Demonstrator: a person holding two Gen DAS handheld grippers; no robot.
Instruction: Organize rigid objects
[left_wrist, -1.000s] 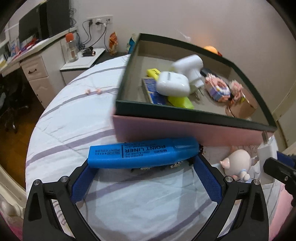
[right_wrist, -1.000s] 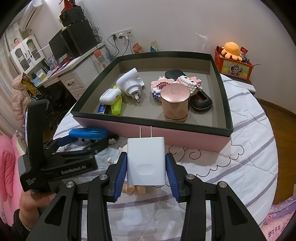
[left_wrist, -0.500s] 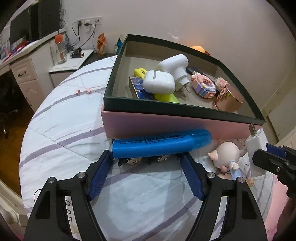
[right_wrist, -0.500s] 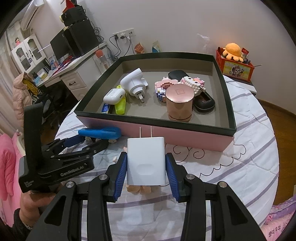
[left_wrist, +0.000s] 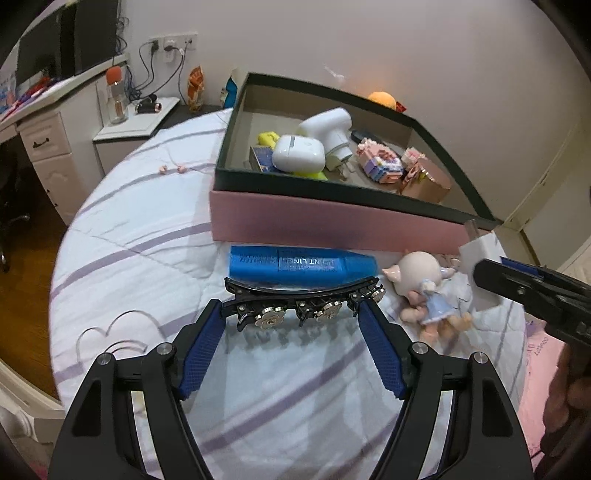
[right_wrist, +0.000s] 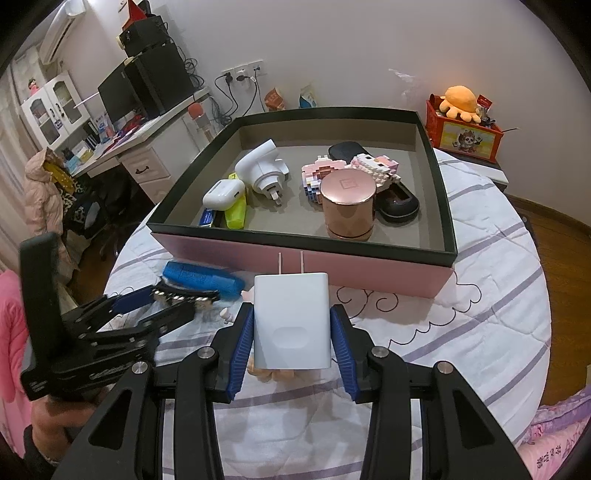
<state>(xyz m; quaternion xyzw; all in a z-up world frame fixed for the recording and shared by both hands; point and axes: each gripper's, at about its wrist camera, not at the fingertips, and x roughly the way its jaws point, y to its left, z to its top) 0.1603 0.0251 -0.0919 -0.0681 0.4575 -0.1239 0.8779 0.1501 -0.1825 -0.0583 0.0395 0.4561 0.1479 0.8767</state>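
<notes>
Gripping white charger, right gripper.

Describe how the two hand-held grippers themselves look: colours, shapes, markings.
Both match. The left hand-held gripper and the right hand-held gripper have matte black, angular forked frames with triangular cut-outs and round silver screw heads. Each finger carries a ribbed blue pad. In the right wrist view, the left one's black body bears pale lettering, too blurred to read. No cables show.

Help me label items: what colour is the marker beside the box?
Blue marker, clearest in the left wrist view.
</notes>
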